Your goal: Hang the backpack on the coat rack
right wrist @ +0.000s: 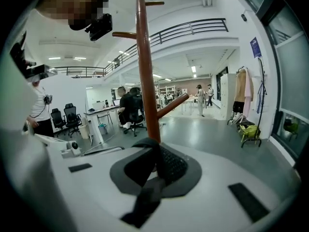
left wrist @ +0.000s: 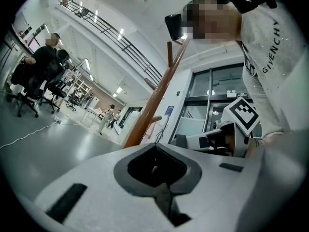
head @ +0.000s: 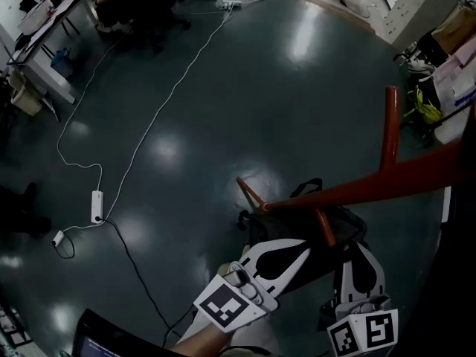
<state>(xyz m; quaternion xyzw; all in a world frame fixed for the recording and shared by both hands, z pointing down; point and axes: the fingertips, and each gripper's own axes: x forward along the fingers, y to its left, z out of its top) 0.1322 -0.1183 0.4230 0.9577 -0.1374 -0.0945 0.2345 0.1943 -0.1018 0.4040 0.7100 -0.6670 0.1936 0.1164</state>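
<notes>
left hand-held gripper (left wrist: 159, 185) and right hand-held gripper (right wrist: 152, 178) were clamped on backpack (head: 342, 225) straps (right wrist: 155, 151) | backpack was held low against coat rack (head: 372, 184), unhung | risk: peg (head: 389, 125) could be missed, rack tipped by pulling

Only one word can be read — "GIVENCHY", in dark letters on the person's white shirt (left wrist: 264, 45).

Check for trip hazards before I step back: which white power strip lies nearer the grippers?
The power strip at mid-left of the head view; the other strip lies far off at the top edge.
</notes>
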